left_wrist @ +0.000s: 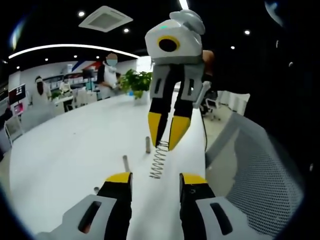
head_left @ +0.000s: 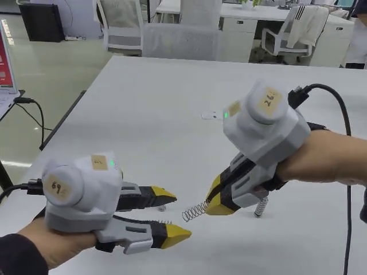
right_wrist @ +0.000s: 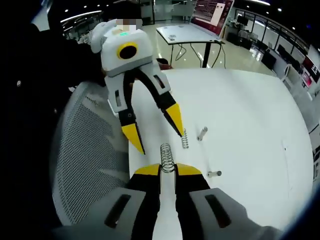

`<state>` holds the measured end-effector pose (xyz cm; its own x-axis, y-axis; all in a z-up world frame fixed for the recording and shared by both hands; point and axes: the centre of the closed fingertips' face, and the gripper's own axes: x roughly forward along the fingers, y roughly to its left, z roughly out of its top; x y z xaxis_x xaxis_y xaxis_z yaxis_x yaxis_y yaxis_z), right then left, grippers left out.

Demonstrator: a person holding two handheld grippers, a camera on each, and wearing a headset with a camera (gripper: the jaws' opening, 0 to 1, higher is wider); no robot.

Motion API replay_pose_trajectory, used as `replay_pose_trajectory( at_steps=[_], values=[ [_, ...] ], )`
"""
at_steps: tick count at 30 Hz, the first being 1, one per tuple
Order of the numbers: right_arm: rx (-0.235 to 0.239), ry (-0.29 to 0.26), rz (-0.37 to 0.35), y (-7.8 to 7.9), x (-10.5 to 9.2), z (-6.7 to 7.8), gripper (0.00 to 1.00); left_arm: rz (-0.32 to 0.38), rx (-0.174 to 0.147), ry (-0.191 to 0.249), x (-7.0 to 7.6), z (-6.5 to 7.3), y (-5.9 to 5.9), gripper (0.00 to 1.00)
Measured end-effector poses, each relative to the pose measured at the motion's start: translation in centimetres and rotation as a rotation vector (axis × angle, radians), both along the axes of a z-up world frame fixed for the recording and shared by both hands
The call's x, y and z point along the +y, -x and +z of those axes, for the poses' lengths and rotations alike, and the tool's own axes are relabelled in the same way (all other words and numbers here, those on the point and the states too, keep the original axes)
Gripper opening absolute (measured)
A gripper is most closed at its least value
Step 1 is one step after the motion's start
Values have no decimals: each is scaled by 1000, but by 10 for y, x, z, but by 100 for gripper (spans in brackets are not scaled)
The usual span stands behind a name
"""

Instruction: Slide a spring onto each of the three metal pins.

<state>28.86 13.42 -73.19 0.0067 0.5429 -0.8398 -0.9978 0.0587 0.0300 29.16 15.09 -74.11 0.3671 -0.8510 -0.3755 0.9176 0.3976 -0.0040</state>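
The white table (head_left: 143,114) bears a standing spring (head_left: 261,207) and metal pins (left_wrist: 125,162).

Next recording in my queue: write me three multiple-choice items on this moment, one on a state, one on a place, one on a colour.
1. The left gripper is: A) shut on a spring; B) open and empty; C) shut on a pin.
2. The unheld spring stands: A) on the table beside the right gripper; B) on a chair; C) on the floor.
3. The grippers' jaw tips are: A) red; B) yellow; C) green.

Answers:
1 B: its jaws stand apart with nothing between them.
2 A: it stands on the white table next to the right gripper, which is shut on the held spring.
3 B: all the tips show yellow.
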Motion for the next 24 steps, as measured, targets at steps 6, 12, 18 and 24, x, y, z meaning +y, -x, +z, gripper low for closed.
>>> replay_pose_trajectory(
  at_steps=[6, 12, 18, 24],
  values=[
    [3, 0, 6, 2, 2, 2, 7, -19, -28, -11, -3, 0, 1, 18],
    [5, 7, 6, 3, 3, 4, 7, -43, -52, -22, -7, -1, 2, 9],
    [2, 8, 9, 7, 6, 7, 7, -52, -61, -29, -8, -2, 2, 3],
    [-13, 15, 22, 9, 9, 11, 7, -64, -48, -29, -12, -4, 4, 3]
  ],
)
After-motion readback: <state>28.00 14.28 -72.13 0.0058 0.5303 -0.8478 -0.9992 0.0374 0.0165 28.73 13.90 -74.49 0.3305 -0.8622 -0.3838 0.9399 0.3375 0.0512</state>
